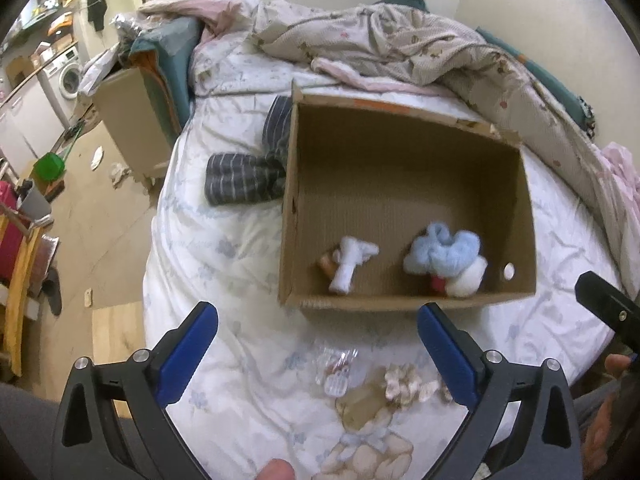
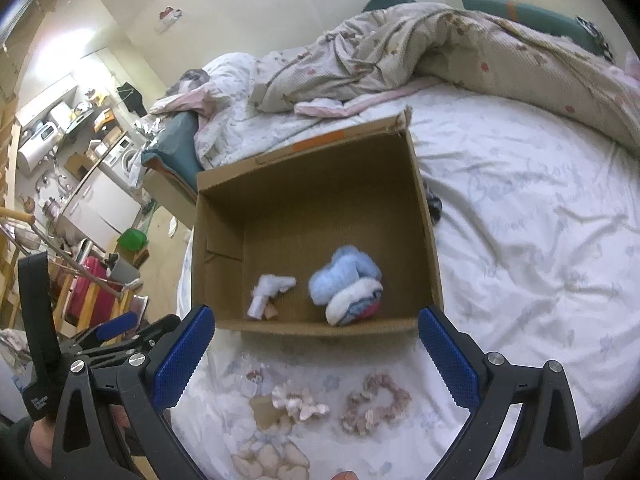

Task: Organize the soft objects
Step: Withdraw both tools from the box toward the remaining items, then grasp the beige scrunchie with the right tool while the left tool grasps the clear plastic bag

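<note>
Two hand-held grippers over a bed covered by a white printed sheet [image 2: 520, 208]. An open cardboard box [image 1: 400, 168] stands on the sheet; inside it, near the front wall, lie a rolled white sock [image 1: 350, 266] and, apart from it, a fluffy light-blue and white bundle [image 1: 446, 262]. The left gripper [image 1: 318, 334] hovers above the sheet just short of the box, its blue-padded fingers [image 1: 188, 350] spread wide with nothing between them. The right gripper [image 2: 316, 338] is likewise held before the box, fingers wide apart and empty. On the sheet in front of the box lie a cream scrunchie [image 2: 300, 400] and, beside it, a dusty-pink scrunchie [image 2: 376, 402]; a small clear plastic packet [image 1: 336, 366] lies near the cream one. A dark striped garment [image 1: 248, 168] rests against the outer left wall of the box. A rumpled floral quilt [image 1: 400, 44] is heaped along the far side of the bed.
</note>
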Demonstrator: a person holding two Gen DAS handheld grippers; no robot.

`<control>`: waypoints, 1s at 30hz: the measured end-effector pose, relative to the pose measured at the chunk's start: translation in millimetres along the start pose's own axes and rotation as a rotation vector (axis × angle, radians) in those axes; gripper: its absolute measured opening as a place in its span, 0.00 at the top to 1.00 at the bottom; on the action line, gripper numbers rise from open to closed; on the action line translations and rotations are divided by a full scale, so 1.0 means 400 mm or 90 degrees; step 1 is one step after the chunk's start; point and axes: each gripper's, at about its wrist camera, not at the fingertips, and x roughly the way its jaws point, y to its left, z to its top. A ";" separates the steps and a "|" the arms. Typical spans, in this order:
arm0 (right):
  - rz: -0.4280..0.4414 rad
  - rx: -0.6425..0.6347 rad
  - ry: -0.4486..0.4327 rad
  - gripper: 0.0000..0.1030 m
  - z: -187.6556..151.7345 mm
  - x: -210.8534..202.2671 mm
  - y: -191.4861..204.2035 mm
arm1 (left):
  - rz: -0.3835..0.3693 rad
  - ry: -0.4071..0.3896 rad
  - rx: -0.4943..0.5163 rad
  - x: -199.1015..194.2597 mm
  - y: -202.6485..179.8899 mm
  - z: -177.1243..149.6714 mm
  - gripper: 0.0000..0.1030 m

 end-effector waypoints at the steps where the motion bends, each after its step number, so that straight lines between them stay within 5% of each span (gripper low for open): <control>1: -0.002 0.008 0.008 0.00 -0.006 0.002 -0.005 | 0.001 0.007 -0.001 0.003 0.000 -0.007 0.03; 11: -0.001 0.147 0.132 0.00 -0.100 0.067 -0.094 | 0.016 0.069 -0.022 0.028 0.020 -0.084 0.03; 17: -0.057 0.163 0.207 0.00 -0.140 0.135 -0.138 | 0.015 0.102 -0.040 0.045 0.037 -0.113 0.03; 25: -0.143 -0.047 0.333 0.00 -0.192 0.294 -0.068 | 0.025 0.118 -0.087 0.062 0.089 -0.106 0.03; 30: -0.170 -0.094 0.378 0.00 -0.219 0.353 -0.053 | 0.030 0.129 -0.111 0.077 0.119 -0.109 0.03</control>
